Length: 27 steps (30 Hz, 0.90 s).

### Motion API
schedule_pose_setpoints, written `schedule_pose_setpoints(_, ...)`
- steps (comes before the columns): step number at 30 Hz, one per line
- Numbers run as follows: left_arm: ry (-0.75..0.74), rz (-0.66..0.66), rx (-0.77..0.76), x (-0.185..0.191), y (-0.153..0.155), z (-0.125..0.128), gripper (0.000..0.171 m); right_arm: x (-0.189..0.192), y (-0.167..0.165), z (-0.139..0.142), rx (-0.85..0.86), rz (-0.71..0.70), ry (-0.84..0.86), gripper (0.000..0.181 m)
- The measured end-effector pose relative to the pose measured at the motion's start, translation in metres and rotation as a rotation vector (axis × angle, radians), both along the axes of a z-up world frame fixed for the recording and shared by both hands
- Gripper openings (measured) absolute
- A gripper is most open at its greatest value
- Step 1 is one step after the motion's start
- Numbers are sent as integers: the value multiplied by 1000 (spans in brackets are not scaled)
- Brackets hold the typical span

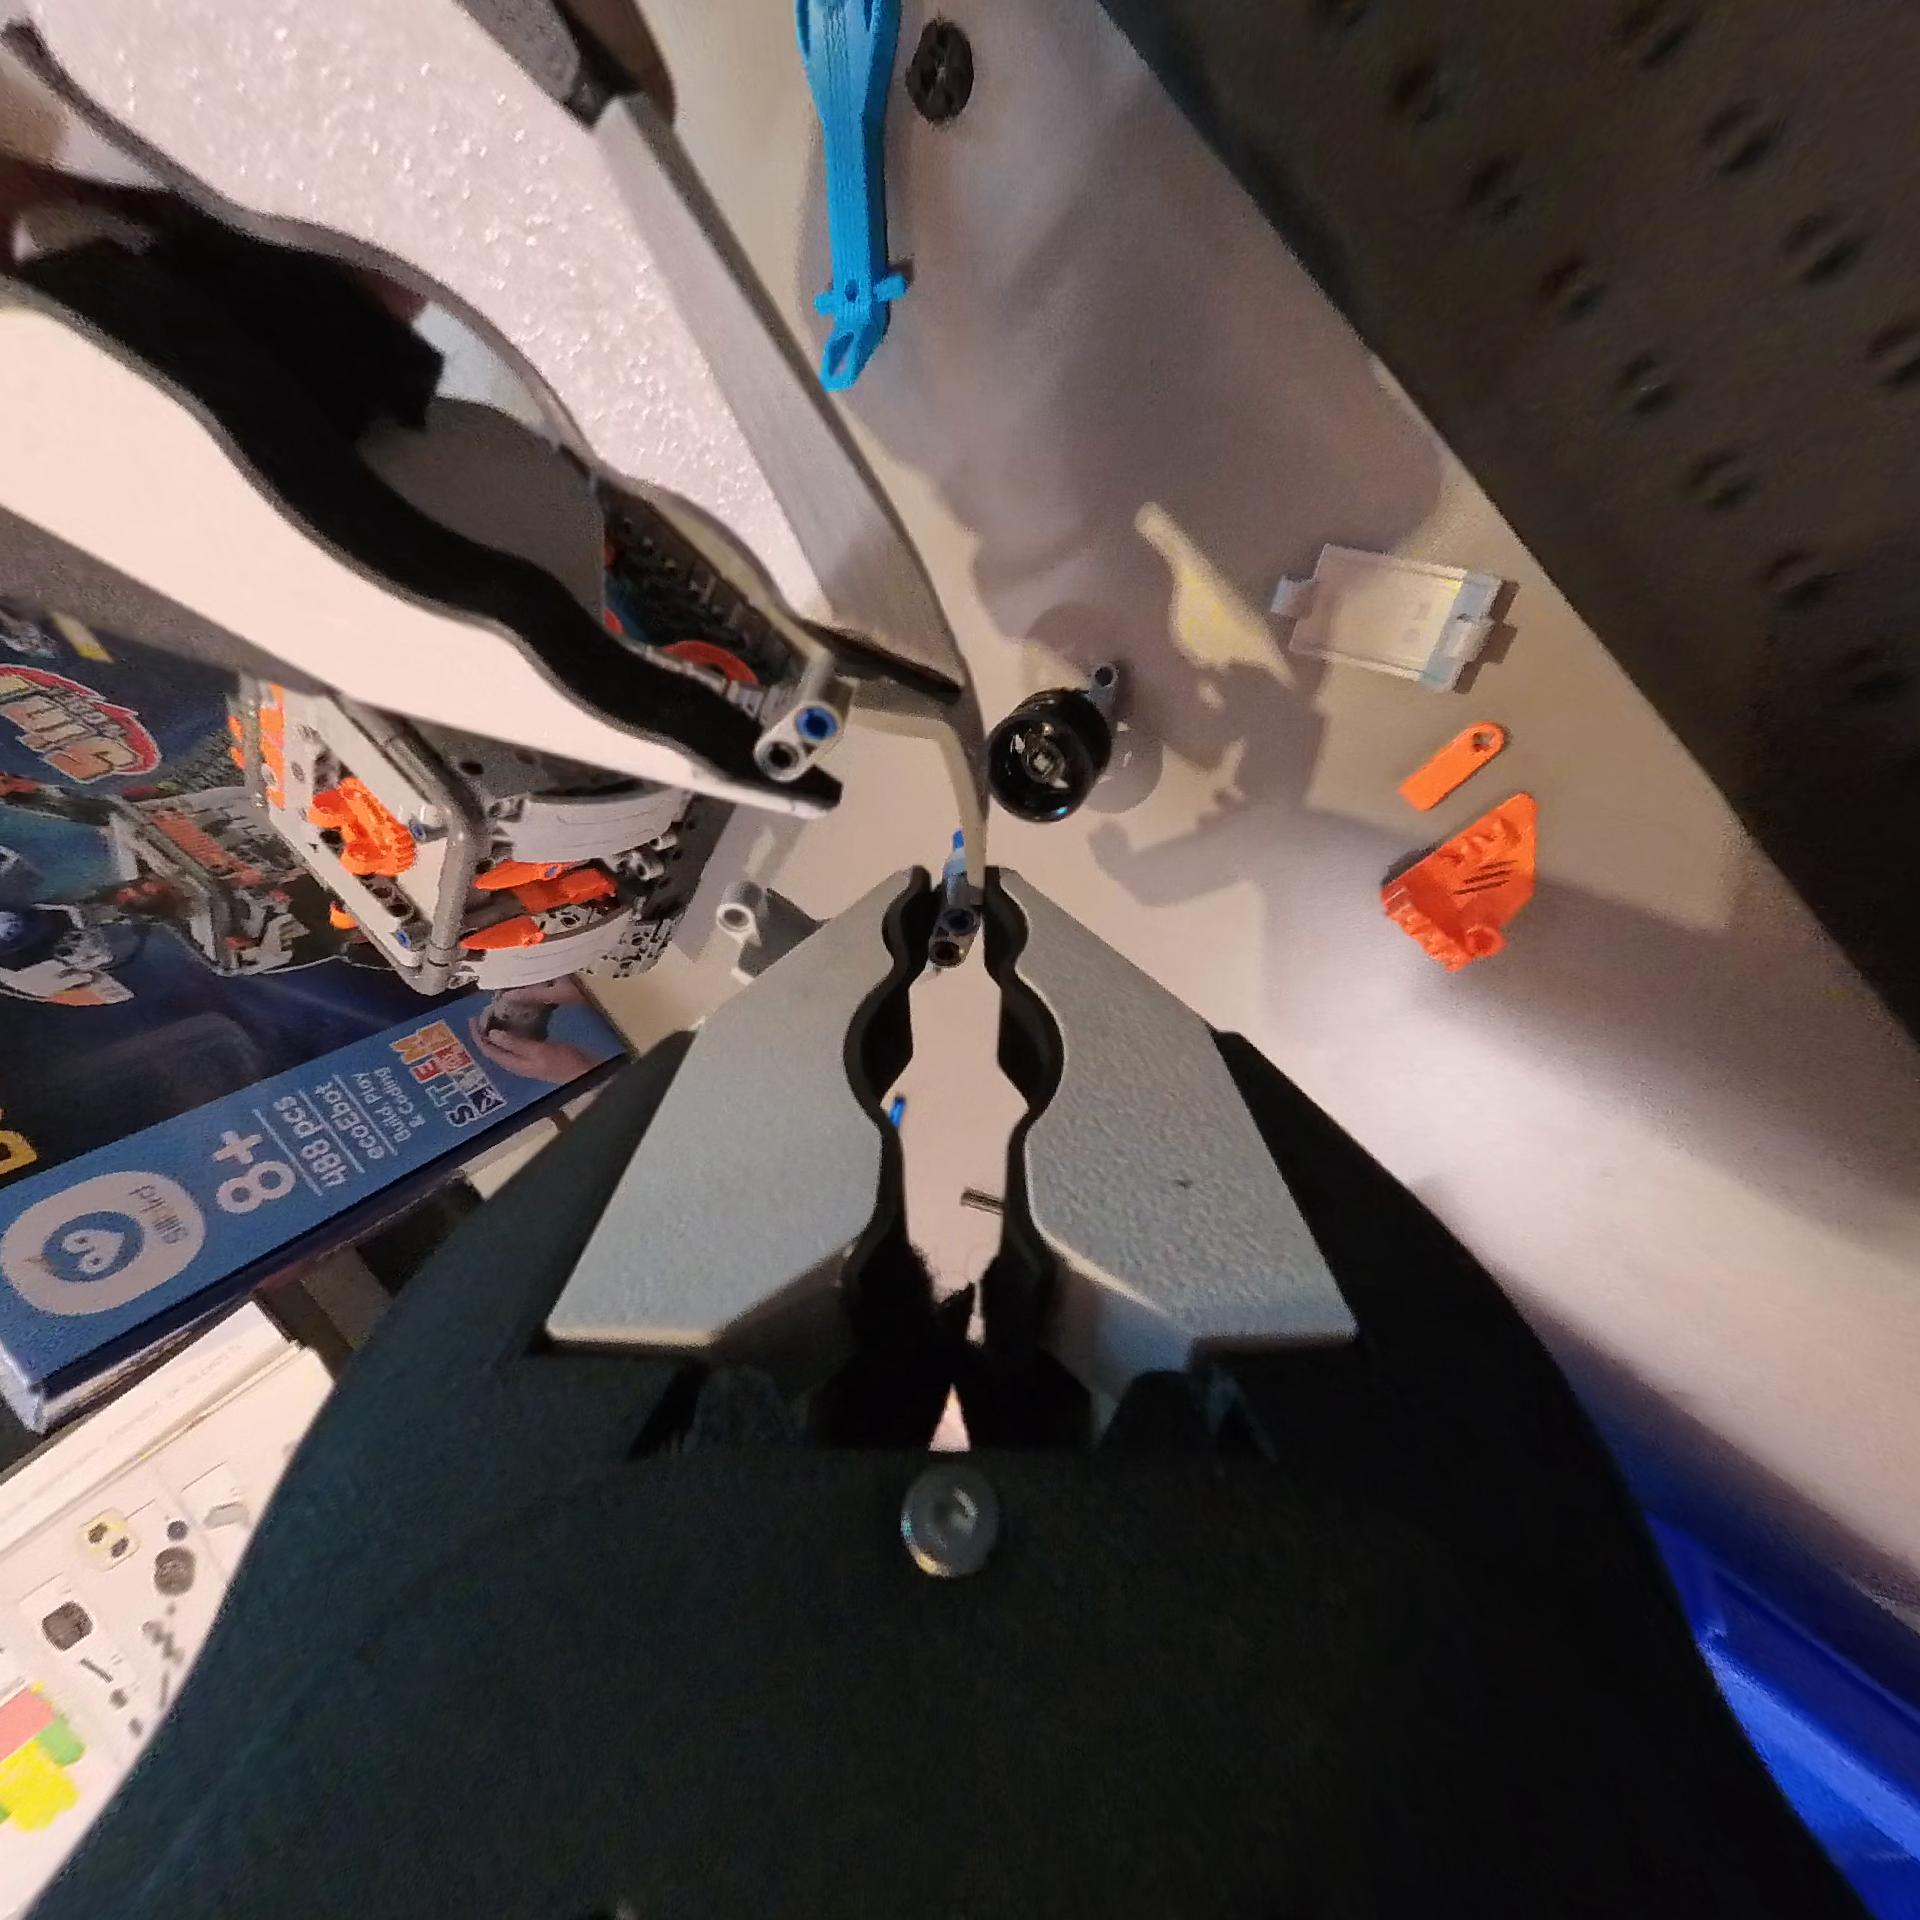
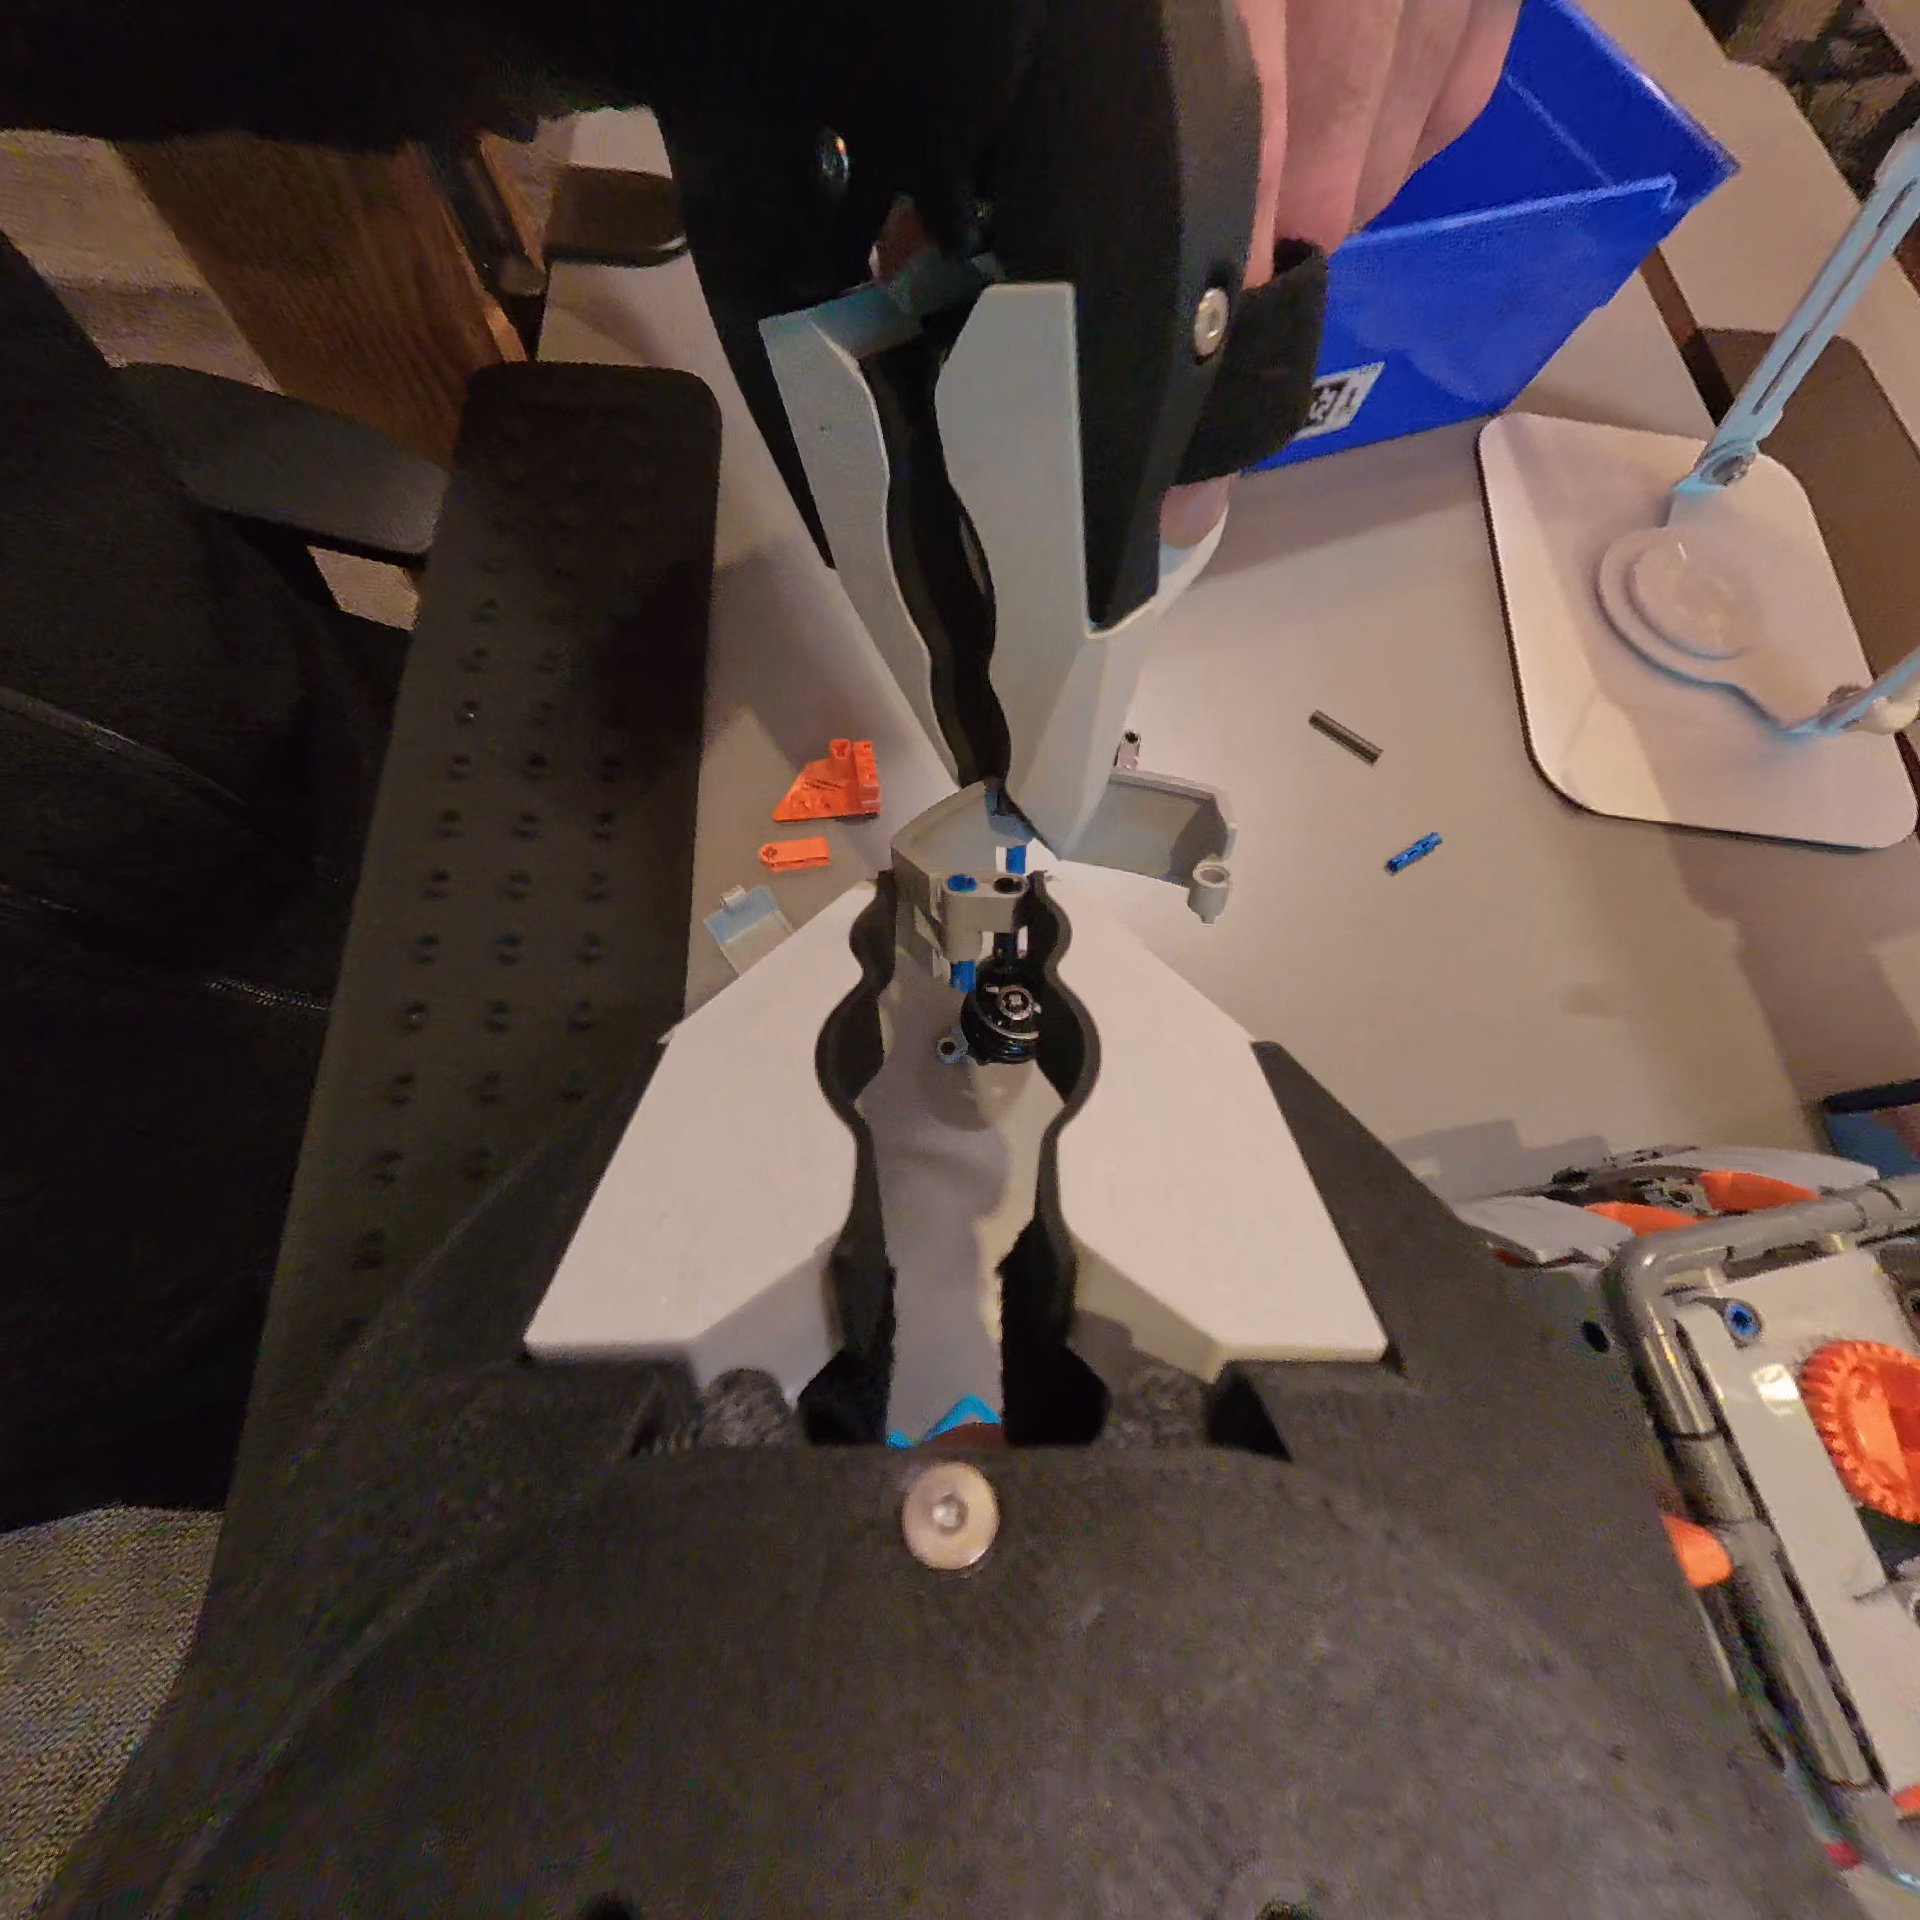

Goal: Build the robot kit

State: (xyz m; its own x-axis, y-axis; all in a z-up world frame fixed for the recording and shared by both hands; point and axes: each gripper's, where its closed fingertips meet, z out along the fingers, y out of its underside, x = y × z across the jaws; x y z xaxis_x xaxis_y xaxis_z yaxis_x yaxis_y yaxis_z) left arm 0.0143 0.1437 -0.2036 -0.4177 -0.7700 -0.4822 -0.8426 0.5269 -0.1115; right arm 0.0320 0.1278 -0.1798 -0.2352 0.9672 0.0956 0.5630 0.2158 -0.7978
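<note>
Both grippers are pinching the same little grey brick piece with blue pins [image 2: 961, 899], one from each side. In the right wrist view the right gripper [image 2: 961, 894] has its tips pressed onto that piece at centre frame, and the left gripper [image 2: 997, 800] comes down from the top of the frame, nipping the curved grey panel end of it. In the left wrist view the left gripper [image 1: 954, 914] is clamped on the piece's thin edge [image 1: 961, 904] at frame centre, with the right gripper [image 1: 800, 758] reaching in from the upper left. Just behind the piece on the grey table [image 2: 1403, 1039] sits a small black wheel [image 1: 1044, 758]. Off to the right in that view are 2 orange parts [image 1: 1460, 878] and a clear flat piece [image 1: 1392, 618], with a blue tool [image 1: 857, 187] at the top. A half-built grey and orange model [image 2: 1766, 1382] sits at the right edge of the right wrist view, and a blue bin [image 2: 1507, 239] is at the upper right.
</note>
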Motion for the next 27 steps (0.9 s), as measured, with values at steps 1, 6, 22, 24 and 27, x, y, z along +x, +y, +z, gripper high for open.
schedule_pose_setpoints(1, 7, 4, -6, -1, 2, -2, 7, 0, 0, -3, 8, -8, -5, 21)
schedule_pose_setpoints(6, 40, 35, -101, -5, 4, -18, 8, -1, 2, -19, -55, -46, -18, 18)
schedule_pose_setpoints(22, 29, 169, -165, -15, 15, -50, 33, -13, 8, -53, -166, -189, 52, 13)
schedule_pose_setpoints(24, -4, 208, -166, -17, 14, -47, 42, -14, 8, -53, -166, -195, 58, 13)
schedule_pose_setpoints(27, -55, 247, -180, -16, 9, -40, 53, -15, 8, -52, -158, -203, 76, 12)
